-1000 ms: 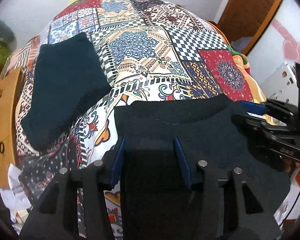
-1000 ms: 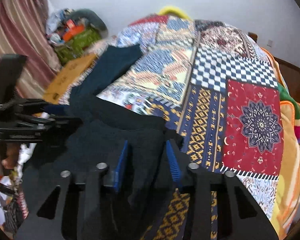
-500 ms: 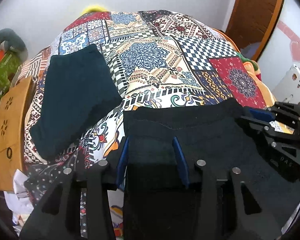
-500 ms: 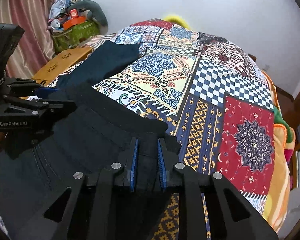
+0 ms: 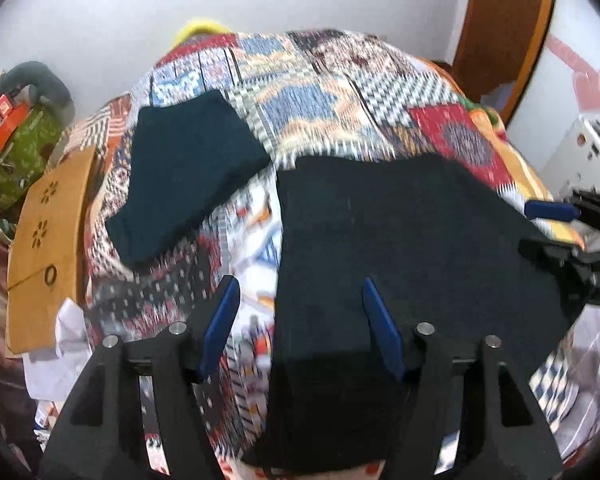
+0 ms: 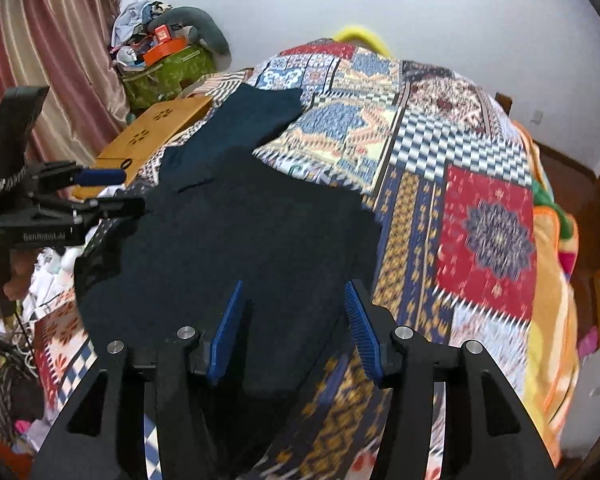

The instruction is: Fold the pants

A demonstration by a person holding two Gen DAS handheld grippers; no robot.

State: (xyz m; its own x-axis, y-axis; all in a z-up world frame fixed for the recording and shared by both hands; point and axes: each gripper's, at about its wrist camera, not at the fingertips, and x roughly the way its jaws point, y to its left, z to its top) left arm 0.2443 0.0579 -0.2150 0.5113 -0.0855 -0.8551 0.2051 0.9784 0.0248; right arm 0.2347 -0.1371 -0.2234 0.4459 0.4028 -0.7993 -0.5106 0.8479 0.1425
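Observation:
Black pants (image 5: 400,248) lie flat on the patchwork bed near its front edge; they also show in the right wrist view (image 6: 236,232). My left gripper (image 5: 300,304) is open and empty, above the pants' left edge. My right gripper (image 6: 292,304) is open and empty, above the pants' right edge. Each gripper shows in the other's view: the right one (image 5: 556,224) at the far right, the left one (image 6: 100,188) at the far left.
A folded dark teal garment (image 5: 184,172) lies on the bed at the back left, also in the right wrist view (image 6: 252,120). A wooden board (image 5: 48,240) and a green bag (image 6: 168,72) with clutter stand left of the bed. A wall is behind.
Both grippers have opened and let go of the pants, then pulled back and up. The pants now lie flat on the bed.

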